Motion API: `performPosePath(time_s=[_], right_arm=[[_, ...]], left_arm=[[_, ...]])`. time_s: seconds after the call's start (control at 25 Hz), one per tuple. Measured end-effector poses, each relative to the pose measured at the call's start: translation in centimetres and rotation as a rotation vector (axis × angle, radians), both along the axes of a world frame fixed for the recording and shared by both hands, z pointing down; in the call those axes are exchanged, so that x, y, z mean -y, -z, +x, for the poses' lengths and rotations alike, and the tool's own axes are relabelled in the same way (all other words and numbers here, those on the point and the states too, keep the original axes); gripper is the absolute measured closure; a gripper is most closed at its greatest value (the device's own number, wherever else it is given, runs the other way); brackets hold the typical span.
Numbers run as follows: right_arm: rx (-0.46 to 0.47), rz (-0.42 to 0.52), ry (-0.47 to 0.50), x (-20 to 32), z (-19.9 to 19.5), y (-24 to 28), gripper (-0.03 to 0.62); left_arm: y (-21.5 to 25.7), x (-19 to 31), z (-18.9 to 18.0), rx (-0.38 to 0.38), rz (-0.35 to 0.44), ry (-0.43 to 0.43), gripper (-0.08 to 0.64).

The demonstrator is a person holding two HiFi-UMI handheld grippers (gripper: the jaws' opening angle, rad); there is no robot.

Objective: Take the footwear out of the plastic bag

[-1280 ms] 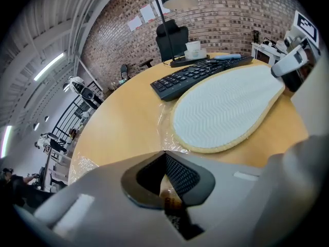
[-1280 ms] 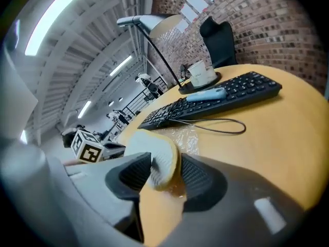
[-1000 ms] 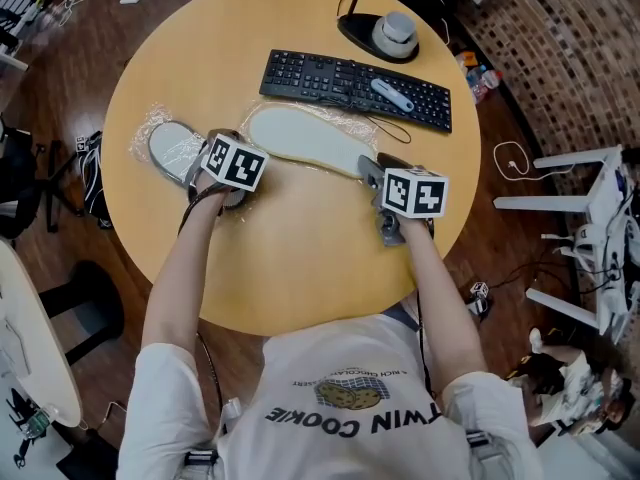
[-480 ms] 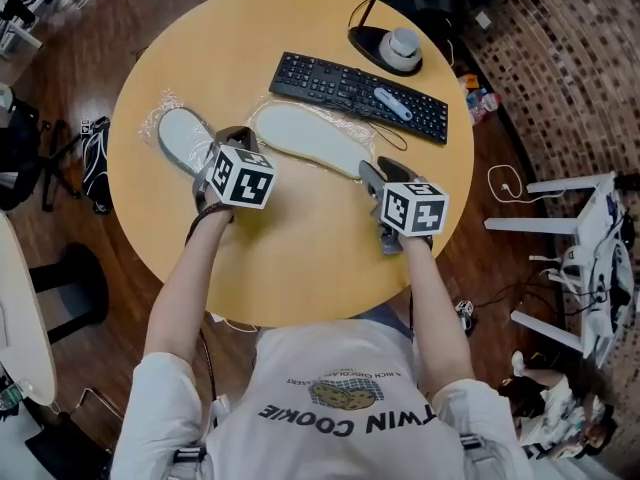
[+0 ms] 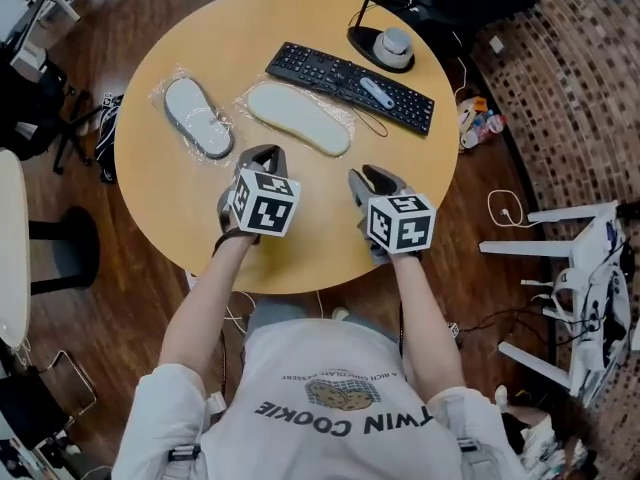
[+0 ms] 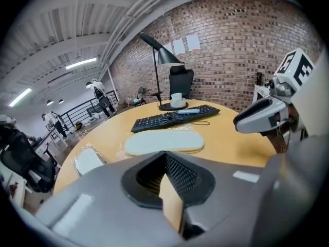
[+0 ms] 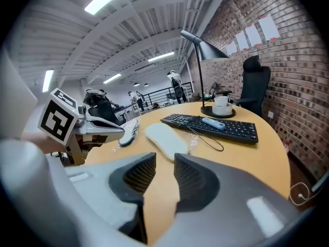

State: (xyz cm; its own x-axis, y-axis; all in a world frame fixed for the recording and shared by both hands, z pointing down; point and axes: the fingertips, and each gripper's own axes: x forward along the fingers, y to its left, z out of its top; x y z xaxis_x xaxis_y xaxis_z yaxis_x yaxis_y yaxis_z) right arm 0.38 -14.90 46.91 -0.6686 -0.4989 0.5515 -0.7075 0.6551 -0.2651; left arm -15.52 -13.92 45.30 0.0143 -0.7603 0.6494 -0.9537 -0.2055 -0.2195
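Showing "TWIN COOKIE" upside down on shirt [image 5: 330, 368]; bagged footwear [image 5: 198, 116] on table [image 5: 300, 238].

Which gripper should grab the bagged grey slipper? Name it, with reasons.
Left. The left gripper is nearer the grey slipper at the table's left; the right gripper, whose empty jaws have just been closing, faces the white insole.
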Motion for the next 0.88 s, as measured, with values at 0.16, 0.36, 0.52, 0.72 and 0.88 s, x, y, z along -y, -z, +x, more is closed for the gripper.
performPosePath(time_s=[0.16, 0.36, 0.52, 0.72, 0.88], right_arm=[[0.025, 0.012, 0.056, -4.1, 3.3, 0.1, 0.494], [0.057, 0.025, 0.140, -9.7, 6.3, 1.0, 0.515], [0.046, 0.073, 0.200, -14.3, 8.3, 2.3, 0.517], [0.056, 0.098, 0.250, -19.4, 9.2, 3.7, 0.532], [0.076, 0.091, 0.280, -23.3, 9.2, 4.5, 0.541]], left_arm=[[0.2, -5.0, 6.3, -0.035, 0.018, 0.031, 0.554], [0.8, -11.4, 12.7, -0.063, 0.023, 0.068, 0.554], [1.7, -15.9, 16.6, -0.081, 0.026, 0.101, 0.554], [3.1, -21.0, 19.1, -0.088, 0.045, 0.134, 0.554], [4.1, -24.9, 20.0, -0.124, 0.057, 0.169, 0.554]])
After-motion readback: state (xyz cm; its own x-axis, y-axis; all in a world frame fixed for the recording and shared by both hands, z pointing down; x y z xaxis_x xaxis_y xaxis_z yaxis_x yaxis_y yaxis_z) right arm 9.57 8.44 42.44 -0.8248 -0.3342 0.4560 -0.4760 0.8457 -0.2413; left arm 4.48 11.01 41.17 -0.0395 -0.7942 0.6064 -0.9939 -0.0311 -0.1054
